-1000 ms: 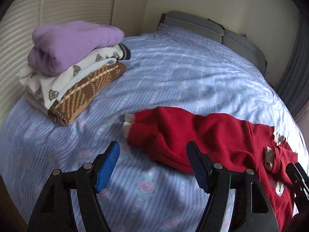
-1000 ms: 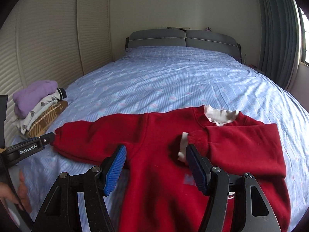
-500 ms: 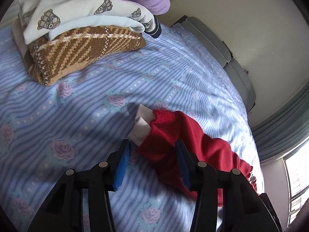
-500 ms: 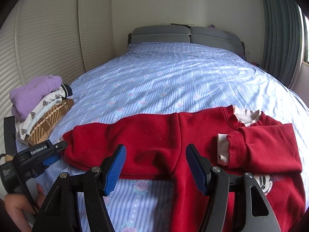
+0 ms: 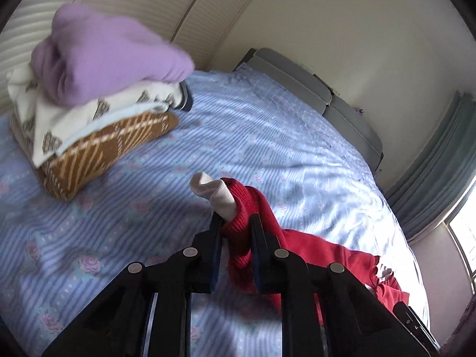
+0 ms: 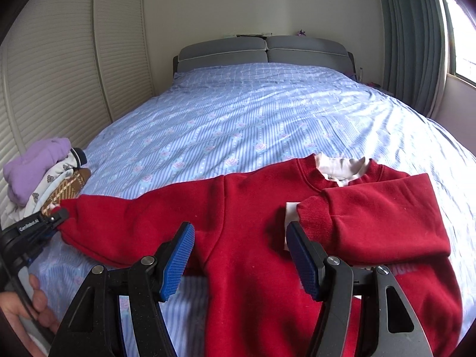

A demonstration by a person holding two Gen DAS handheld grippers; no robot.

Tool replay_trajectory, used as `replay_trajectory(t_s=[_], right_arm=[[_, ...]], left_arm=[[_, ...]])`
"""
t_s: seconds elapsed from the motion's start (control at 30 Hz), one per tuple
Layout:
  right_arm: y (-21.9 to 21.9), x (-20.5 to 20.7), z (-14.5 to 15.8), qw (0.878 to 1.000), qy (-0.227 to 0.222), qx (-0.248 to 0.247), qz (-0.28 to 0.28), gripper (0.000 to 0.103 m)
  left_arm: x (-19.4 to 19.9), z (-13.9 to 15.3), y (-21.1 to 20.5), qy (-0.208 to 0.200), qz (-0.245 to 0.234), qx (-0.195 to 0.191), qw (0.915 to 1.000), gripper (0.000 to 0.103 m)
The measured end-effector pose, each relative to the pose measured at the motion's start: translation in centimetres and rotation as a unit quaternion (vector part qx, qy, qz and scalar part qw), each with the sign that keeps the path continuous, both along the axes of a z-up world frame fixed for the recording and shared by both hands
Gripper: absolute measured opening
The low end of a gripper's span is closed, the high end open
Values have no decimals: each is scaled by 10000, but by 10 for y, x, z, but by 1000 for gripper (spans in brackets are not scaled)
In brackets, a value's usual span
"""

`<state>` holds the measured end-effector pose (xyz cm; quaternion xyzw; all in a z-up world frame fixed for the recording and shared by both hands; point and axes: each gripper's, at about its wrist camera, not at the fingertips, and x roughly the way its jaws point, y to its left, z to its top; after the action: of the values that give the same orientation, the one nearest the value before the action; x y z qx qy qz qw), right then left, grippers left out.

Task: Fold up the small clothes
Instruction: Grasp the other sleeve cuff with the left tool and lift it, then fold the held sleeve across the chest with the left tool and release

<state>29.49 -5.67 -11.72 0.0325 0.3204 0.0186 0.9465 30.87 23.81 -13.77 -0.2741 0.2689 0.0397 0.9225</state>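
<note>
A small red sweatshirt (image 6: pixel 253 223) with a white inner collar lies on the blue bed (image 6: pixel 253 110). Its right sleeve (image 6: pixel 372 214) is folded across the chest. Its left sleeve (image 6: pixel 119 223) stretches out to the left. My left gripper (image 5: pixel 236 223) is closing on that sleeve's red cuff (image 5: pixel 238 205), whose white lining sticks out past the fingertips, and the cuff is lifted off the bed. In the right wrist view the left gripper (image 6: pixel 58 215) shows at the sleeve end. My right gripper (image 6: pixel 241 238) hovers open over the sweatshirt's body, holding nothing.
A stack of folded clothes (image 5: pixel 89 113), purple on top, then white patterned, then brown checked, sits at the bed's left edge by the louvred closet doors (image 6: pixel 59 74). A grey headboard (image 6: pixel 264 50) and curtains (image 6: pixel 410 44) stand at the far end. A person's hand (image 6: pixel 32 306) holds the left gripper.
The left gripper moved to the left sleeve's cuff, closed on it and lifted it. The right gripper stayed open and shifted slightly over the sweatshirt.
</note>
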Motion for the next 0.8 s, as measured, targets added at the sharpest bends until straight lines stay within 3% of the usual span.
replay_trajectory(t_s=[0.17,0.4,0.6,0.8], right_arm=[[-53,-14,16,9992,-180,4,-345,64],[-160,-34,41,9938,-302,171,-1057,64],[-238,-48,46,9882,-329,267,-1469,64],[-298,-53,33,9841,-241,417,-1712,64]], left_arm=[[6,63,-62,-475,-529,629,9955,18],[22,117,-189,-950,-1308,1357,9775,17],[34,112,-305,-849,-1998,1729,9607,17],[39,82,-414,-633,-2668,2259,9348,17]])
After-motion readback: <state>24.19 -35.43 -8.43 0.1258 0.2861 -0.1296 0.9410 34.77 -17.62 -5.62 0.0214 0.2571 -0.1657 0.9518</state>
